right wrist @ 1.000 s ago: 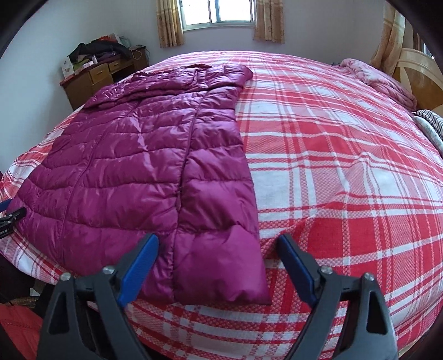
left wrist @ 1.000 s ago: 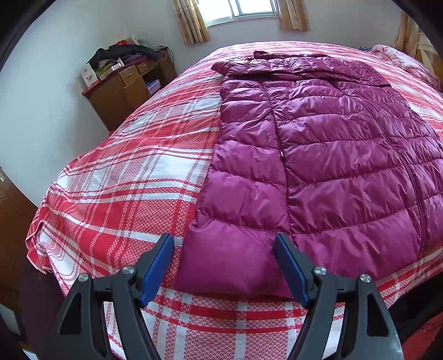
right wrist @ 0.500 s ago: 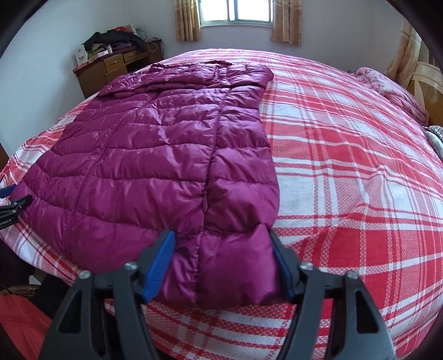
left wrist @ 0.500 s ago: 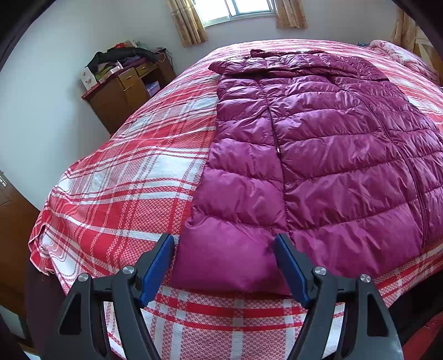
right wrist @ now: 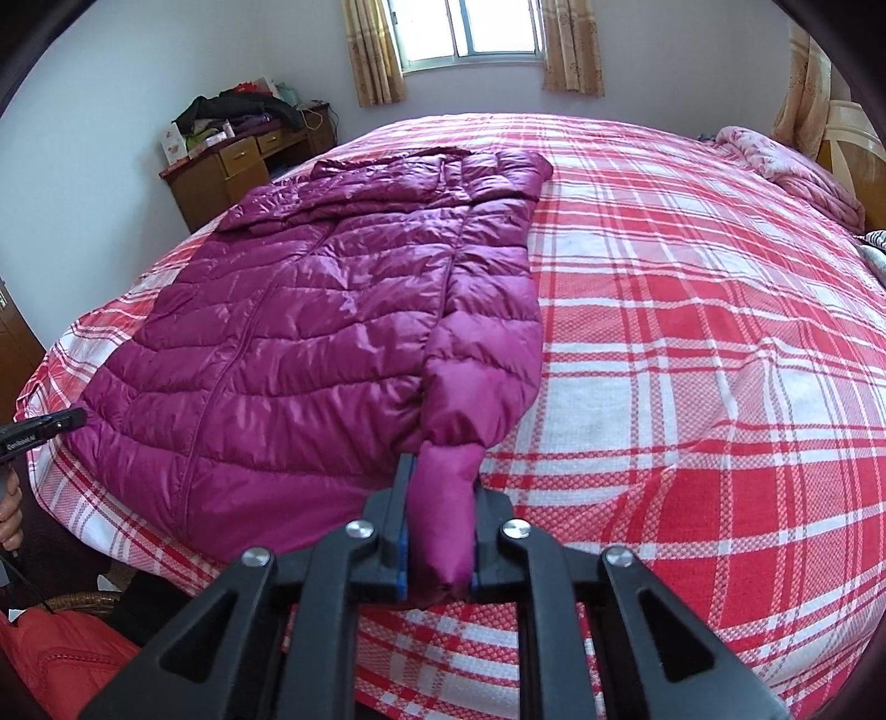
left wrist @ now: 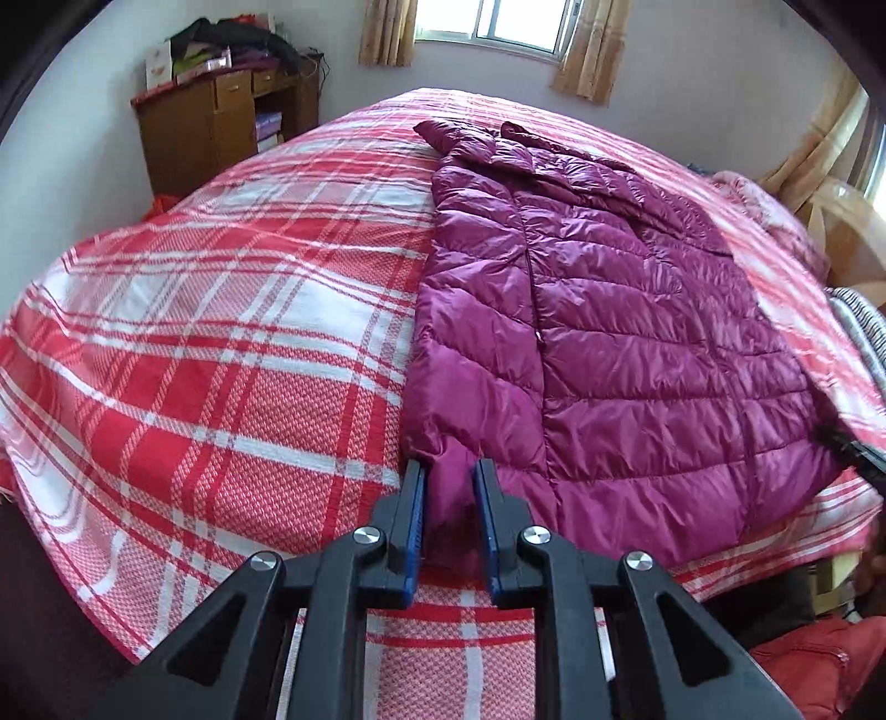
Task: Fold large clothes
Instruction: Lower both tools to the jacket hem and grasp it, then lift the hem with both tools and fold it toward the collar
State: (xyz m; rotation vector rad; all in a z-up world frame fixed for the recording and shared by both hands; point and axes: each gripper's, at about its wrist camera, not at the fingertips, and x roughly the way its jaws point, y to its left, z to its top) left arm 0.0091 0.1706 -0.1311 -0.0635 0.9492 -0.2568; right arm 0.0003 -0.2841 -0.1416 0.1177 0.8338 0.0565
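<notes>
The jacket lies lengthwise on the bed, hem at the near edge, collar toward the far edge under the window. The left gripper is at the hem's left corner, its jaws closing with fabric between them. The right gripper is at the right corner, jaws closing on bunched fabric. A cabinet stands beyond the bed's far left corner, clutter on top. A quilt lies at the bed's far right corner.
</notes>
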